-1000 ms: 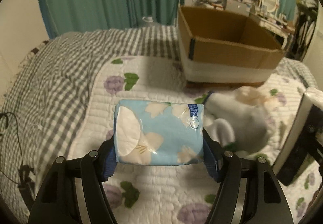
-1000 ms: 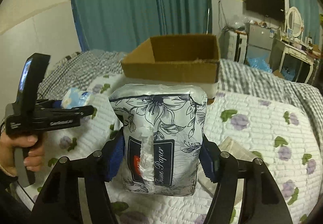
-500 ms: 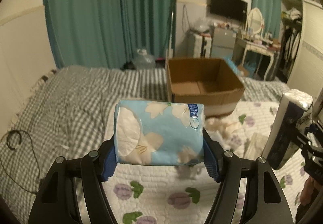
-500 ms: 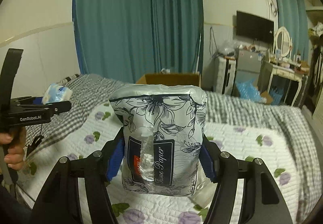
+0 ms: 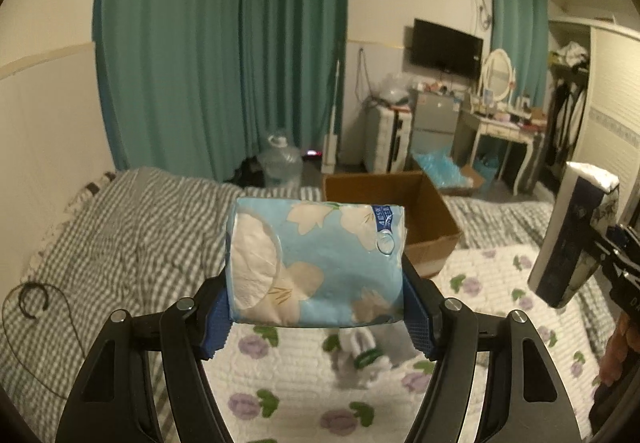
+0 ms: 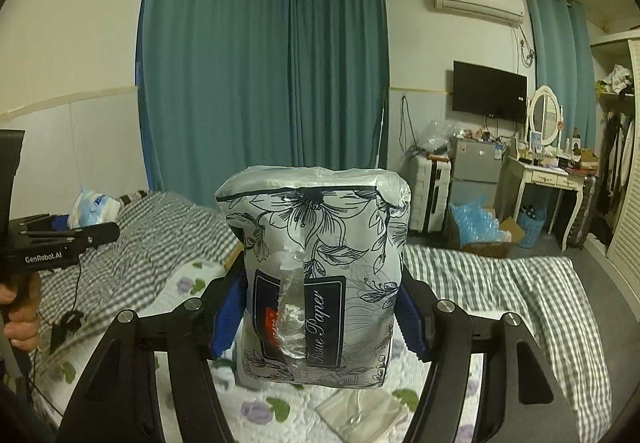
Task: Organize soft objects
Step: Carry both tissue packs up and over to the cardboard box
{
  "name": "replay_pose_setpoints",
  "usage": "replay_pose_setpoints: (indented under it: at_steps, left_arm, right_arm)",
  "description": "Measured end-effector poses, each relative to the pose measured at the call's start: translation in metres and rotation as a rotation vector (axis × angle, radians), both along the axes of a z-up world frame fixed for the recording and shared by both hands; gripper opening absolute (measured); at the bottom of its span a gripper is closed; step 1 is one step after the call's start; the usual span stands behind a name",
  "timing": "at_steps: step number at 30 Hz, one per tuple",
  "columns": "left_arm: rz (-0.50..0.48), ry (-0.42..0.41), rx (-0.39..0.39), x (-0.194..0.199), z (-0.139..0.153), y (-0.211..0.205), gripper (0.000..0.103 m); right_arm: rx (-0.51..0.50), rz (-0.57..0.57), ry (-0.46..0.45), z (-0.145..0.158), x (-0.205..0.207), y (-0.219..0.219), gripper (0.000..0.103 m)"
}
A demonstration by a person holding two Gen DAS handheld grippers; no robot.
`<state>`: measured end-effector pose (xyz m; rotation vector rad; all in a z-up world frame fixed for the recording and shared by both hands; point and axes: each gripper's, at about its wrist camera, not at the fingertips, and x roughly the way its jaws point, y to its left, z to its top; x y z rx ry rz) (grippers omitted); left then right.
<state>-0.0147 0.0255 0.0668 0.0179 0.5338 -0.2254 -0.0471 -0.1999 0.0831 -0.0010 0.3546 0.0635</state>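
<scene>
The grey-and-white floral tissue pack (image 6: 318, 275) carries the words "Tissue Paper" in script on a dark label, beside a red patch too small to read; a strip of clear tape runs down its front. The body of the left claw (image 6: 86, 229), seen from the right wrist view, reads "GenRobot.AI". The blue floral tissue pack (image 5: 316, 263) has a small blue tab with white print that cannot be made out.

The left claw (image 5: 318, 317) is clamped on the blue pack, its blue pads pressing both ends, holding it lengthwise above the flowered quilt (image 5: 500, 283). The right claw (image 6: 320, 317) grips the grey pack upright by its lower sides. Beyond the blue pack an open cardboard box (image 5: 436, 219) sits on the bed
</scene>
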Motion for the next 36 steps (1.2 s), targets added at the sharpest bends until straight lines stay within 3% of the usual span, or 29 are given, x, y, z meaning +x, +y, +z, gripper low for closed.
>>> replay_pose_setpoints:
  at_steps: [11,19,29,36]
  left_arm:
    - [-0.016,-0.081,-0.02,0.036,0.029,-0.027,0.07]
    - [-0.014,-0.089,-0.025,0.08,0.026,-0.044,0.07]
    - [0.028,-0.048,-0.024,0.147,0.002,-0.056,0.07]
    - [0.04,0.018,-0.002,0.188,-0.029,-0.066,0.07]
  right_arm:
    - [-0.058,0.023,-0.077,0.027,0.038,0.015,0.065]
    - [-0.058,0.021,-0.095,0.032,0.088,0.008,0.065]
    - [-0.055,0.034,-0.02,-0.006,0.156,0.001,0.066]
    - [-0.088,0.046,0.029,-0.038,0.201,0.006,0.066]
